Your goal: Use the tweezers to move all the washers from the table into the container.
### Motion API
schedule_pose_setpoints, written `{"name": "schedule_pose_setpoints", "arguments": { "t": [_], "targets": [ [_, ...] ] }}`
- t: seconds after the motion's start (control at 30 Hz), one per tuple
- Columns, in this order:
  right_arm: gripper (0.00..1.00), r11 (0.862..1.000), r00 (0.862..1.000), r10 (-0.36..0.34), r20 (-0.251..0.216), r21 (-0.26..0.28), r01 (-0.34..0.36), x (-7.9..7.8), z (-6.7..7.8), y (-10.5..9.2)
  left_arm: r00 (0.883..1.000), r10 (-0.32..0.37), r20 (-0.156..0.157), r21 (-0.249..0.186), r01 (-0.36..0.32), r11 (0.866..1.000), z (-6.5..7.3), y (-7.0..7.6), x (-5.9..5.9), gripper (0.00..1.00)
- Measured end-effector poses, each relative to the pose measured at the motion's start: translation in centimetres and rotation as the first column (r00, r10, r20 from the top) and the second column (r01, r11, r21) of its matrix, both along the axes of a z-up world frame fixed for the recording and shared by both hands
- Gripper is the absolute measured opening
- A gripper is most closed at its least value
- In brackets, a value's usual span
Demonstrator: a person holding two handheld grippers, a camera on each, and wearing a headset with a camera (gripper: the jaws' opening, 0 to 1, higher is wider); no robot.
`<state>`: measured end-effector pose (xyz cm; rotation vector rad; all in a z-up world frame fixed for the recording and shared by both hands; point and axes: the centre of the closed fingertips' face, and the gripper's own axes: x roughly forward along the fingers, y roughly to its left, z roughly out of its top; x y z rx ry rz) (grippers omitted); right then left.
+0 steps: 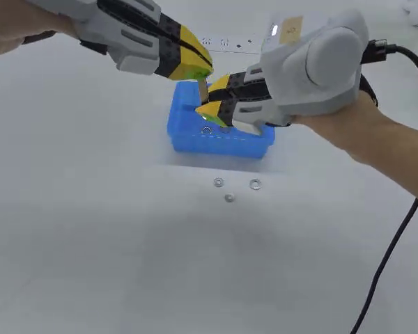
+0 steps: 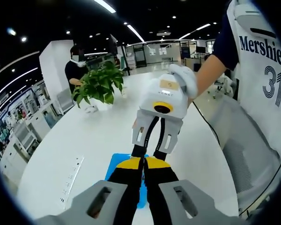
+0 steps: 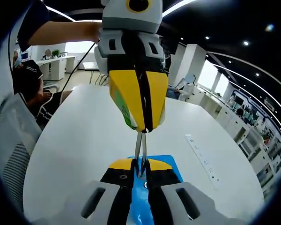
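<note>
The likeliest slip is at the thin metal tweezers, which run between the two grippers in the middle of the right gripper view. If one gripper lets go before the other has a firm hold, the tweezers could twist or fall into the blue plastic container below. A skewed hold would also make pinching the flat washers harder.

The left gripper reaches in from the upper left of the head view and slopes down. Its yellow-tipped jaws are pressed together on the upper end of the tweezers. The right gripper comes in from the right, held in a hand, and meets it nose to nose above the container. Its jaws sit close about the lower ends, apparently pinching them.

Three small silver washers lie on the white bench just below the container, and none has been picked up yet.
</note>
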<state>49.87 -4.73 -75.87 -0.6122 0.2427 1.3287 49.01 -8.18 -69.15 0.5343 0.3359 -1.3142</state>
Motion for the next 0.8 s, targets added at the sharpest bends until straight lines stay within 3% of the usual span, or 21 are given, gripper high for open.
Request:
{"name": "schedule_pose_setpoints", "arguments": {
  "t": [0.23, 0.3, 0.43, 0.57, 0.8],
  "targets": [
    [0.11, 0.999, 1.0, -0.029, -0.007, -0.029, 0.028, 2.4, -1.9, -1.0, 1.0, -0.006, -0.007, 0.012, 0.006, 1.0, -2.0, -0.5, 2.5, 0.05],
    [0.11, 0.999, 0.999, -0.034, -0.024, -0.036, 0.033, 2.8, -2.9, -1.2, 1.0, -0.003, -0.026, 0.007, 0.003, 1.0, -3.0, -0.7, 3.0, 0.05],
    [0.11, 0.996, 1.0, -0.016, -0.023, -0.092, 0.014, 3.7, -5.8, -1.3, 0.999, -0.005, -0.041, 0.041, 0.007, 0.999, -5.4, -0.7, 3.4, 0.05],
    [0.11, 0.996, 0.998, -0.024, -0.053, -0.09, 0.019, 4.7, -7.5, -1.1, 0.998, 0.008, -0.063, 0.047, -0.005, 0.999, -6.8, -0.5, 4.0, 0.05],
    [0.11, 0.996, 0.996, -0.036, -0.083, -0.089, 0.029, 5.3, -9.0, -0.7, 0.996, 0.021, -0.086, 0.06, -0.016, 0.998, -8.3, -0.3, 4.8, 0.05]
  ]
}}
